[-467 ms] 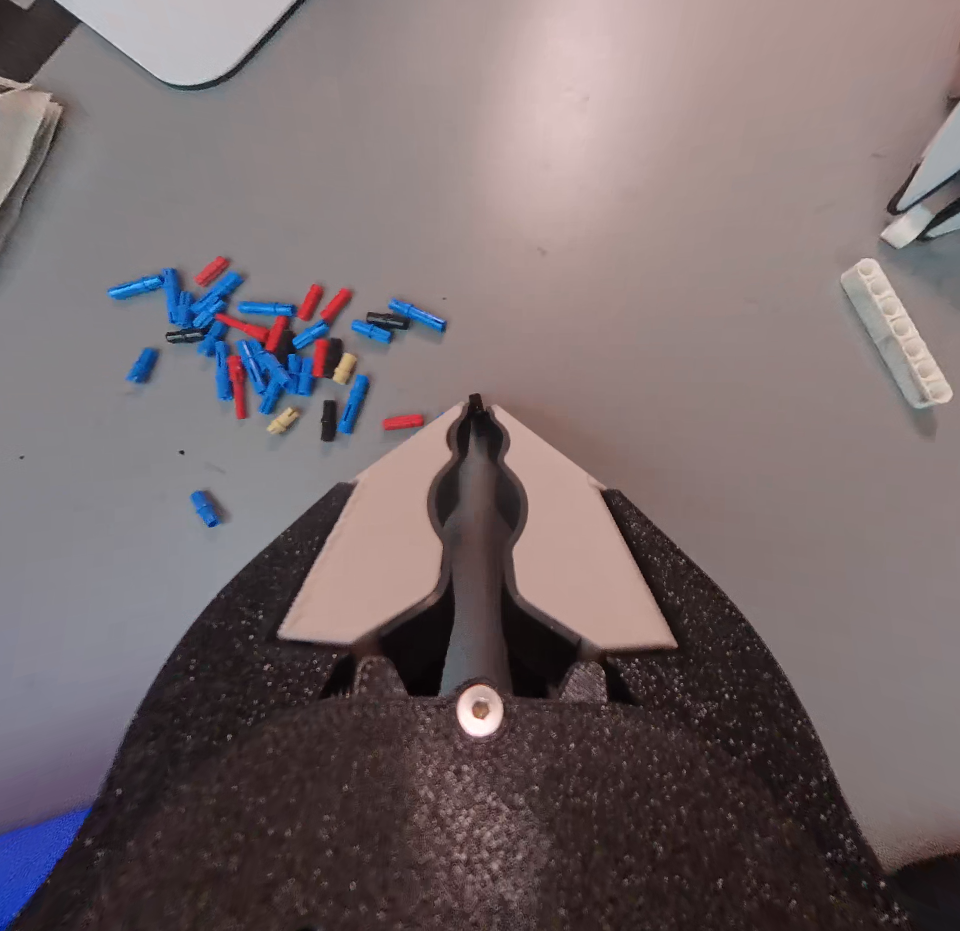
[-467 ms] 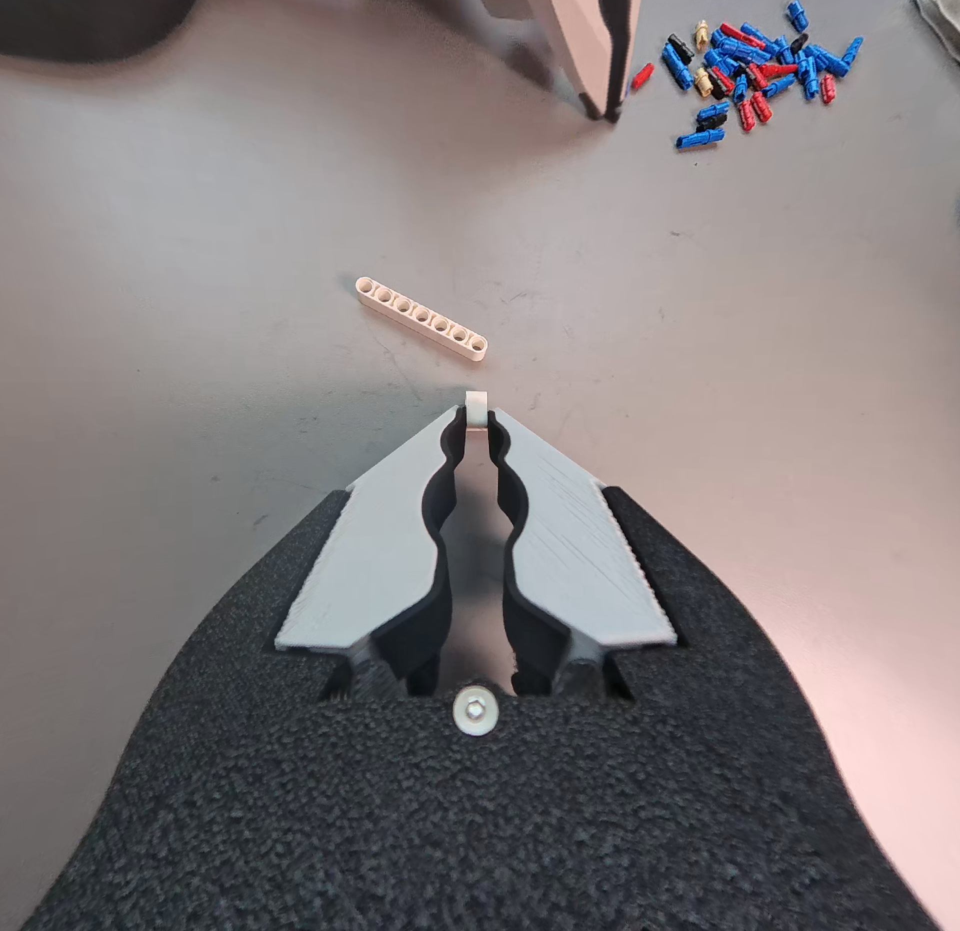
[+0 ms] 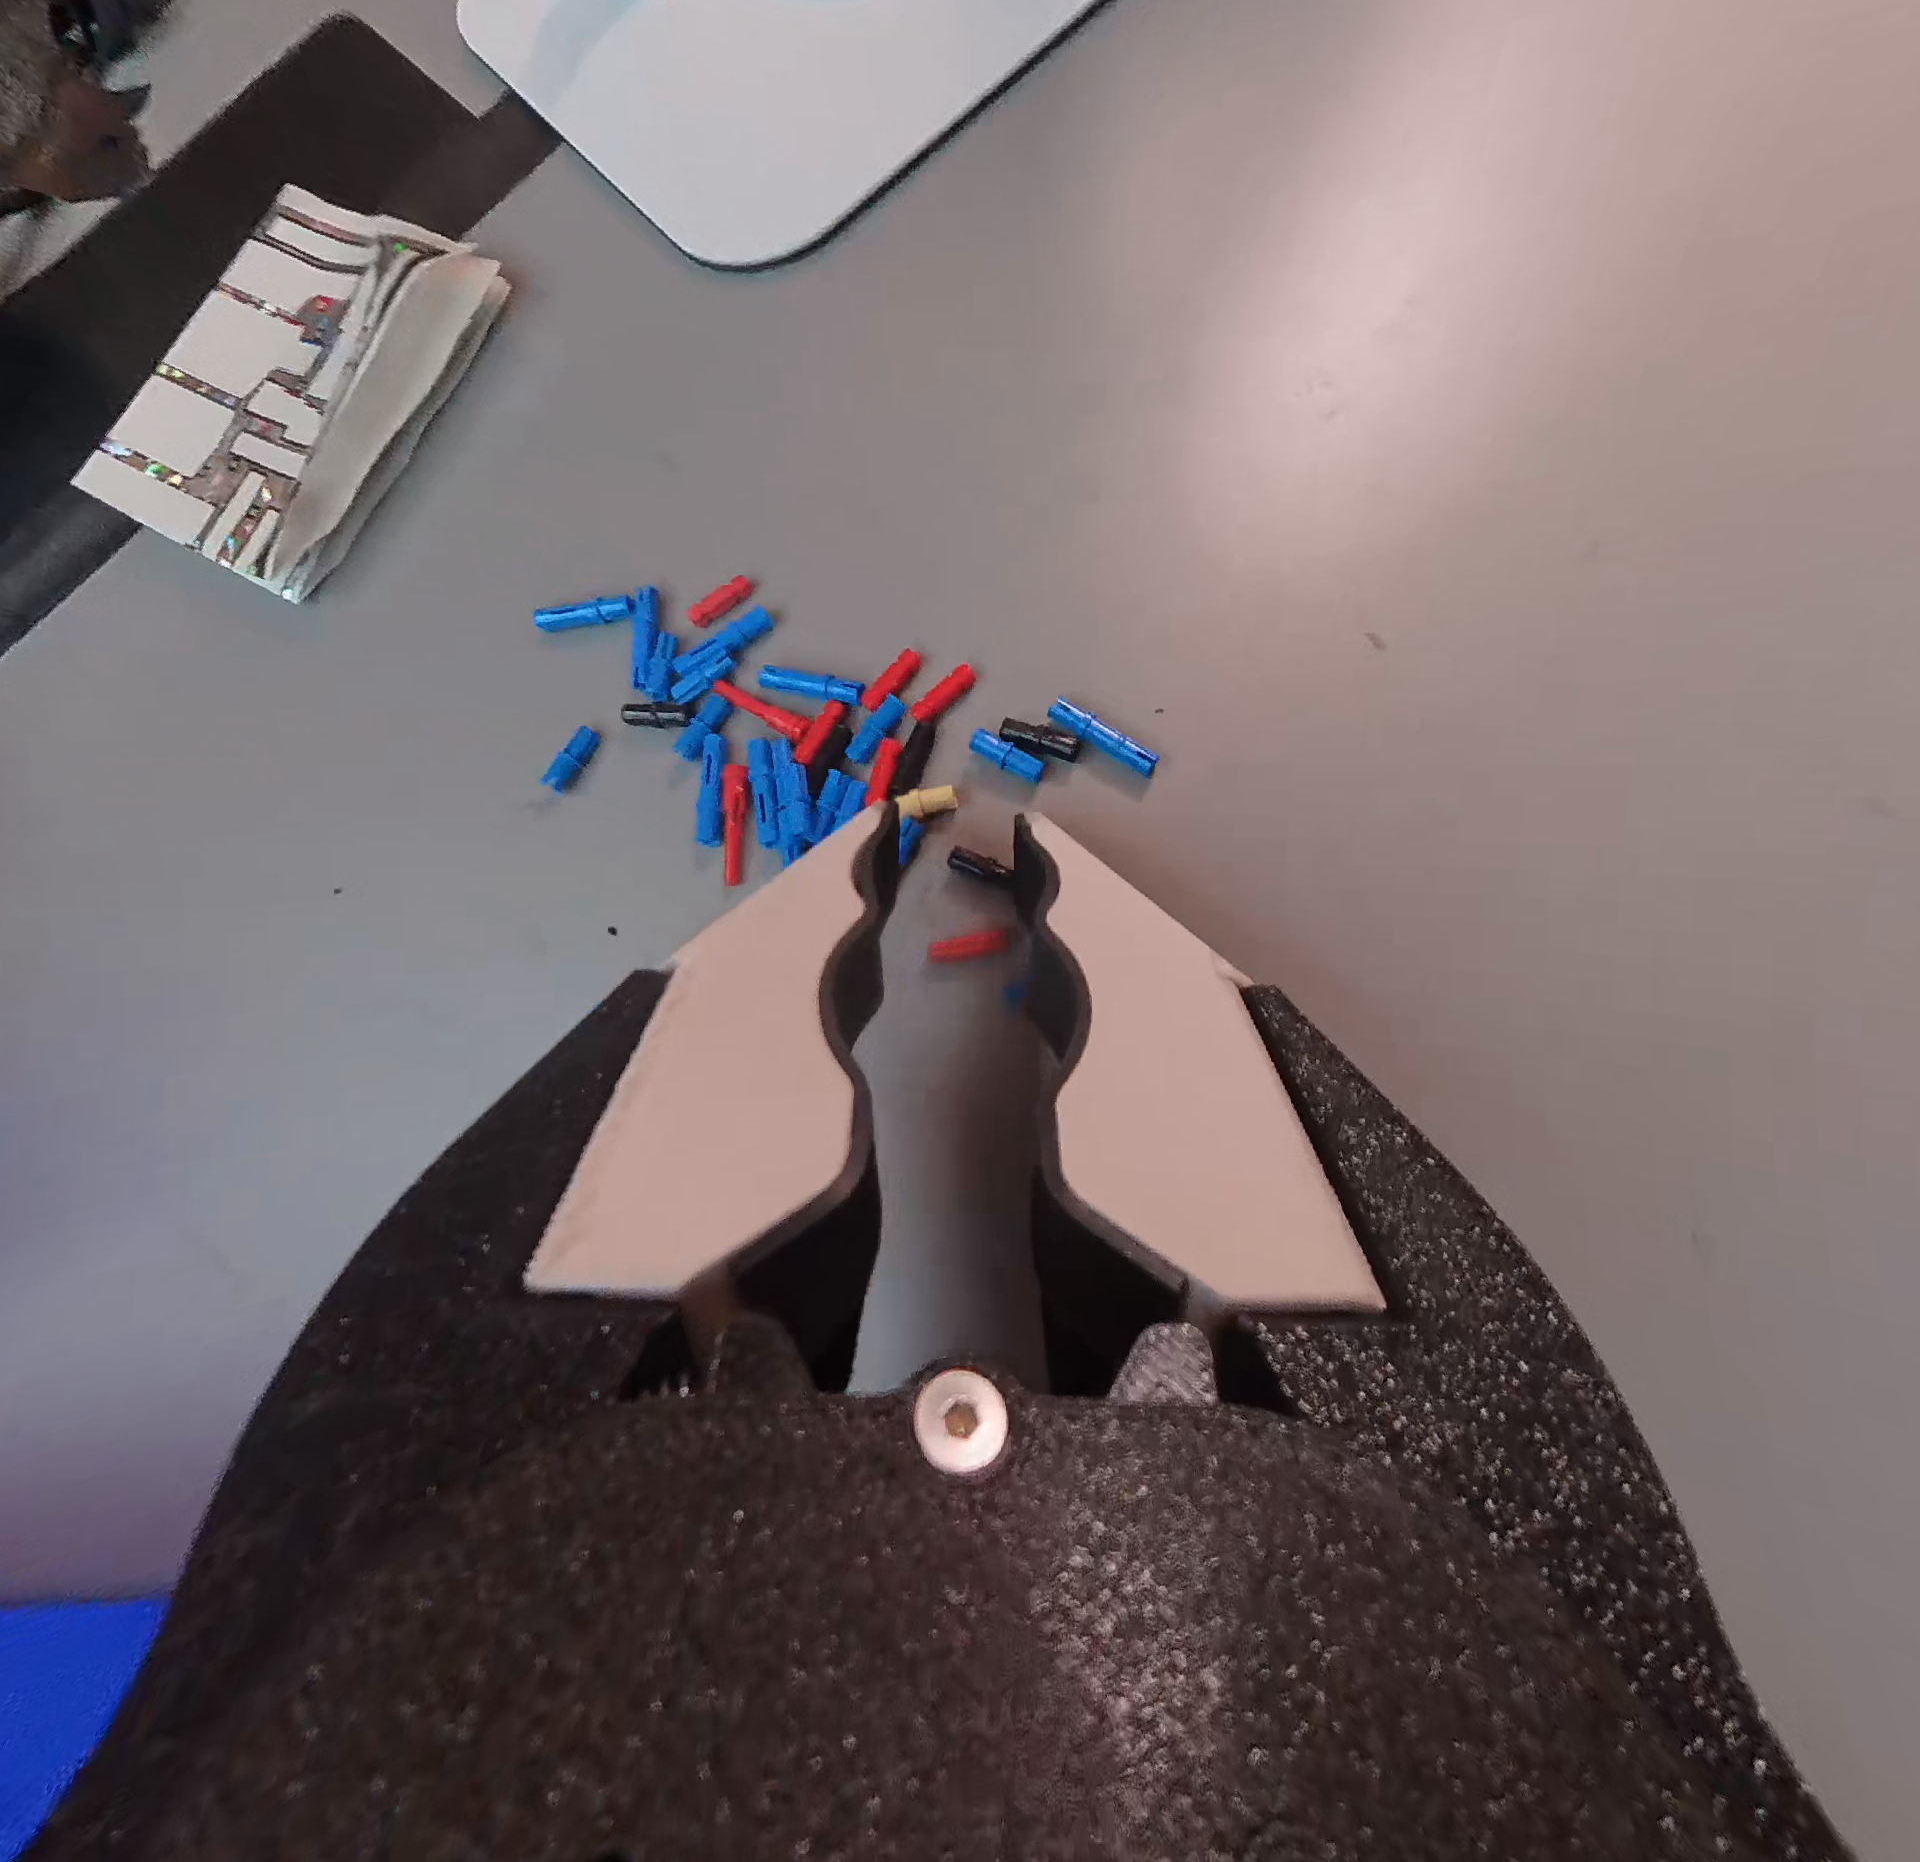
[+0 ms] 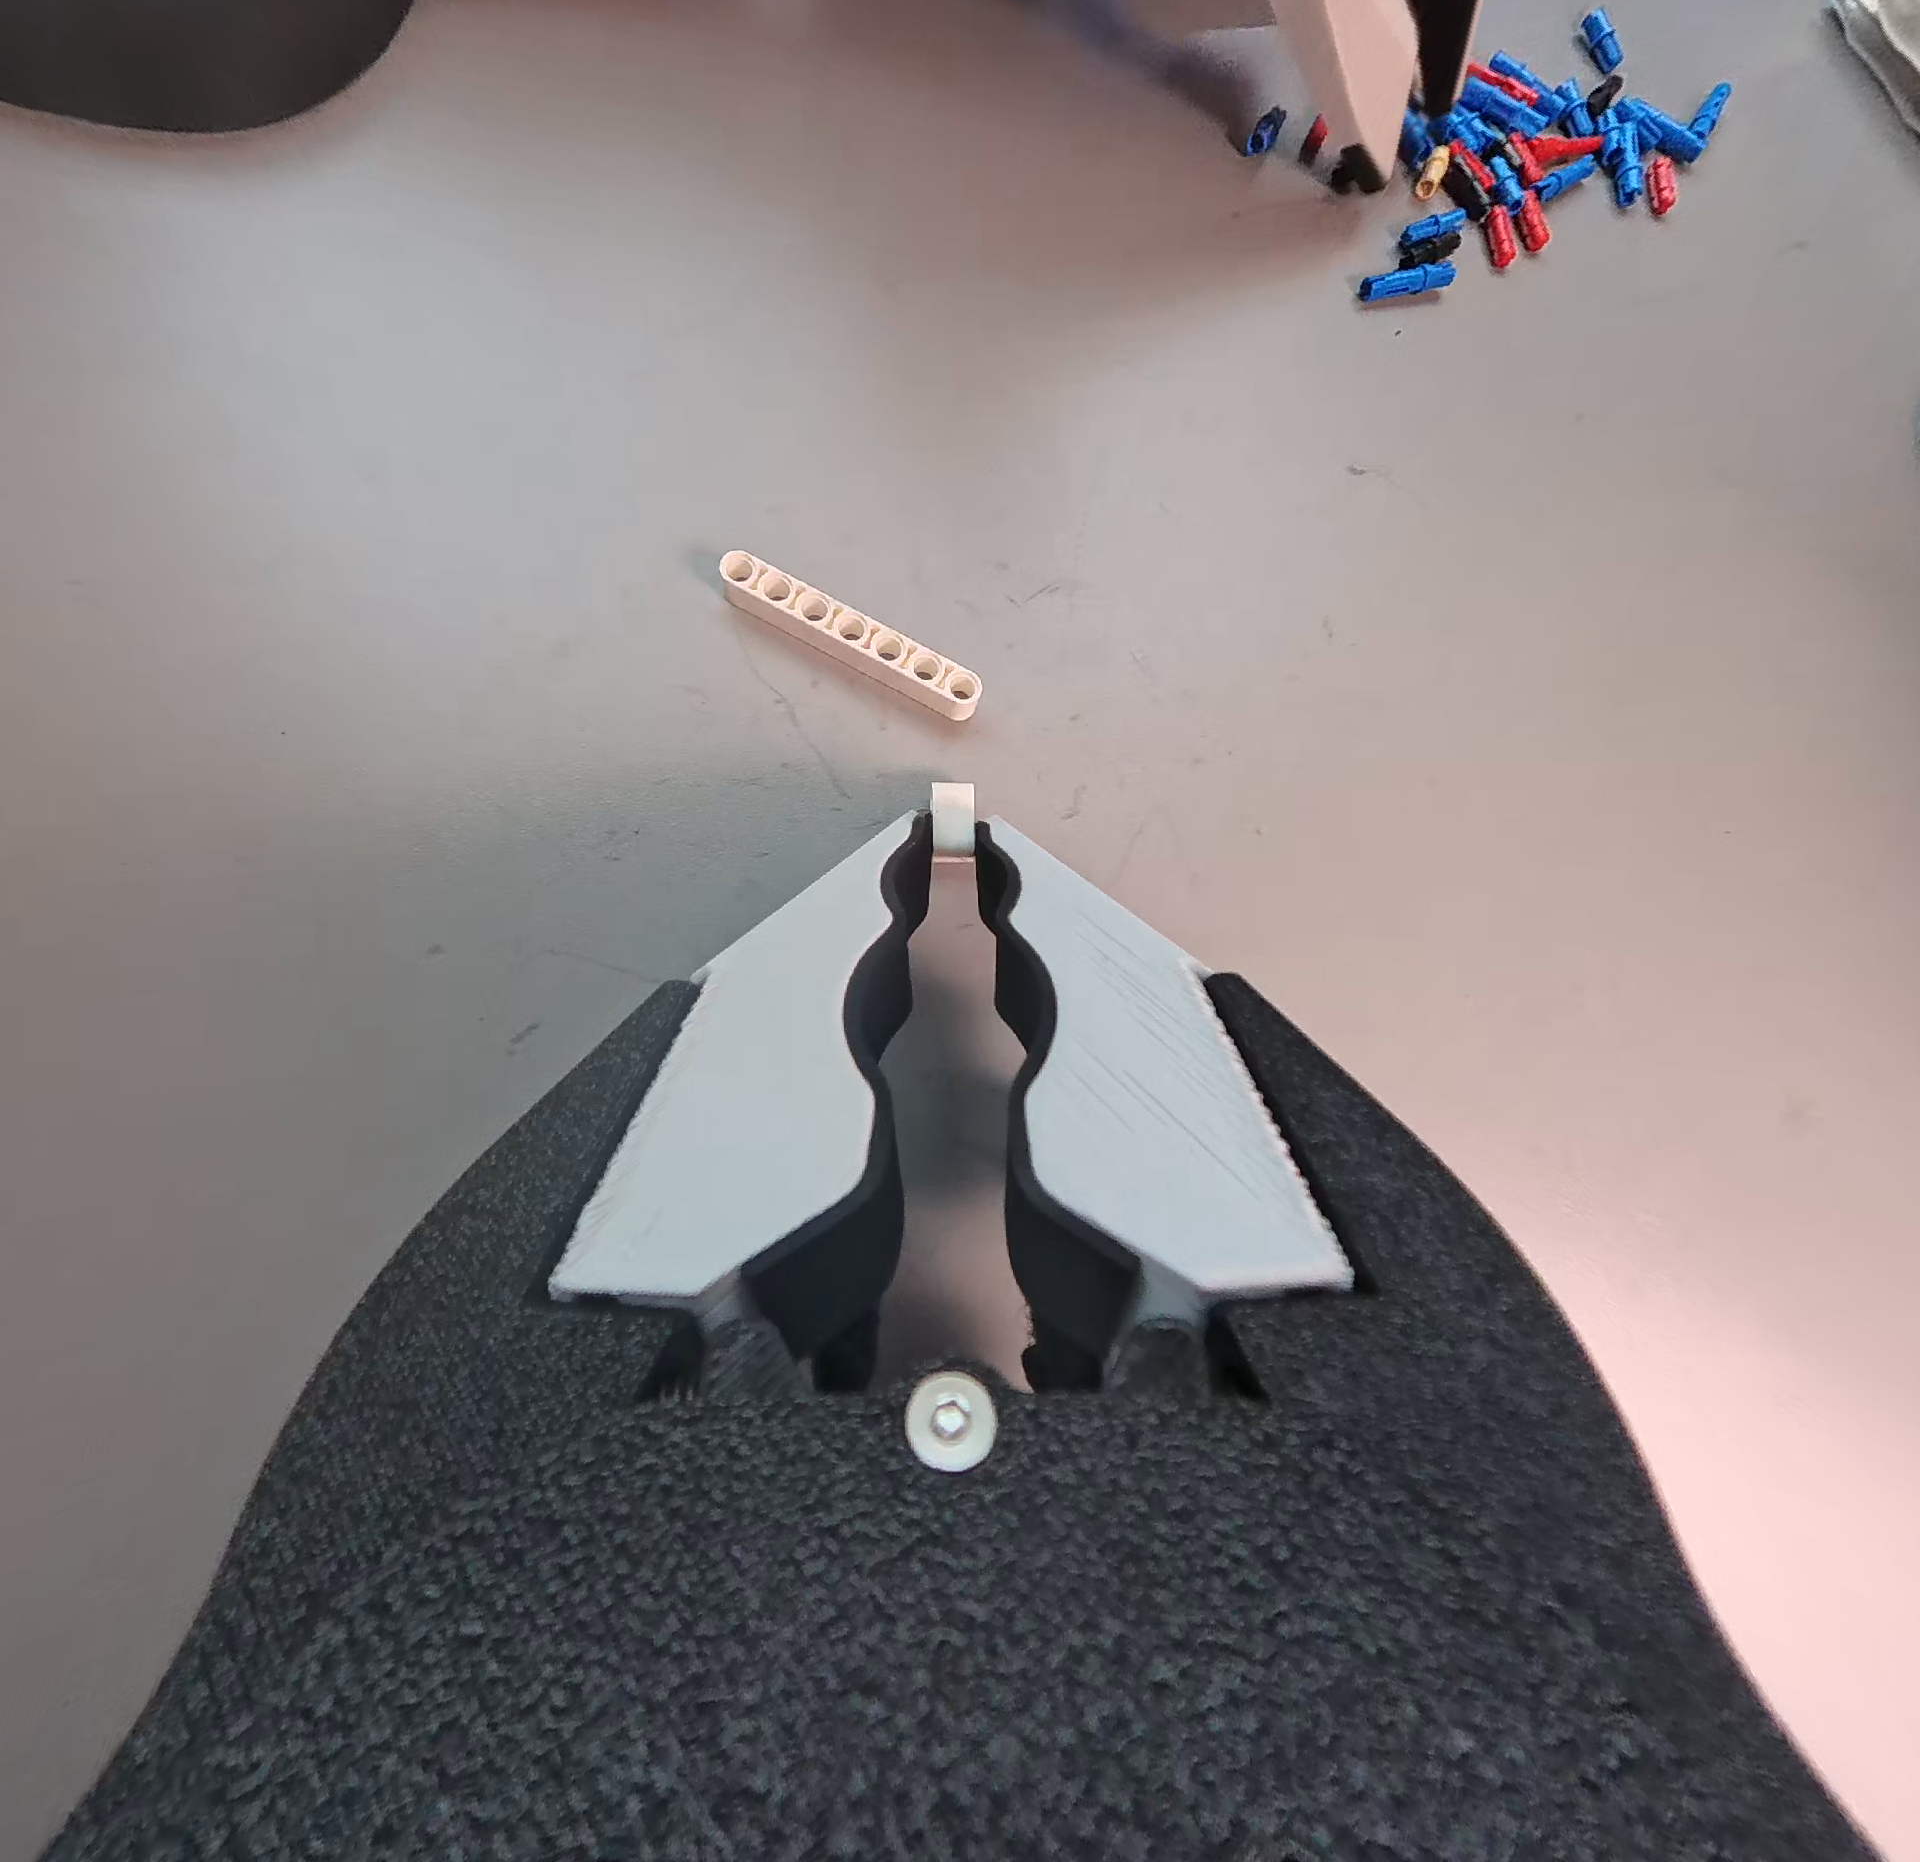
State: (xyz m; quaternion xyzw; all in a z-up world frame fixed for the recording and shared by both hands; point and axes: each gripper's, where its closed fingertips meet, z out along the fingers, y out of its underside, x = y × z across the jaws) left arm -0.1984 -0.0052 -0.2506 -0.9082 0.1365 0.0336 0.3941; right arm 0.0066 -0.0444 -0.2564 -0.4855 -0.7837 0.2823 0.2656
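Currently left gripper (image 3: 956,825) gapes empty over a black peg (image 3: 977,863) at the peg pile (image 3: 790,732) edge; right gripper (image 4: 951,825) pinches a white beam (image 4: 952,821) end-on; best to straddle only that peg.

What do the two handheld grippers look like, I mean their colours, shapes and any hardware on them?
Both look the same. The left gripper and the right gripper each have two flat, pale grey, wedge-shaped fingers tapering to a point, with wavy black inner edges. They sit in a rough, speckled black body with one silver hex-socket screw at its centre. No cables or sleeves show.
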